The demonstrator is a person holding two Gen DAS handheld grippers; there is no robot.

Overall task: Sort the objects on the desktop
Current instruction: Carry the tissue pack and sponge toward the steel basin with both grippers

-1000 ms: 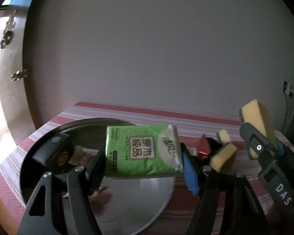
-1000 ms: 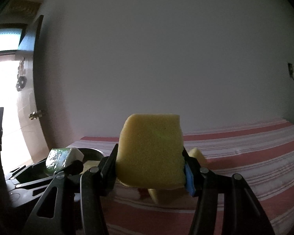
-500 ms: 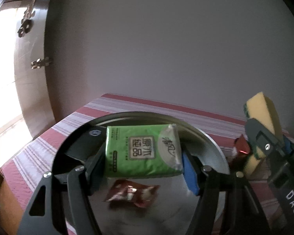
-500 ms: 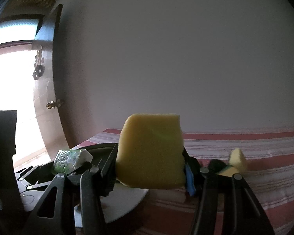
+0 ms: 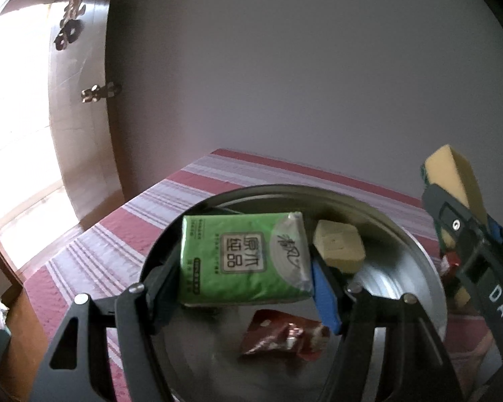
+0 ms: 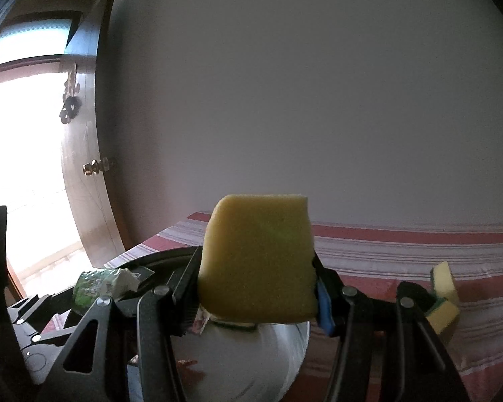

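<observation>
Green tissue pack is pinched by left gripper over the round metal tray, long axis 9-to-3 o'clock. Yellow sponge is clamped upright by right gripper at the tray's 3 o'clock edge.

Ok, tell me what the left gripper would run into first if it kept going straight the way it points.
Probably the yellow sponge piece lying in the metal tray, just past the green tissue pack that the left gripper holds. Depth is unclear; it might pass above the sponge and meet the tray's far rim.
</observation>
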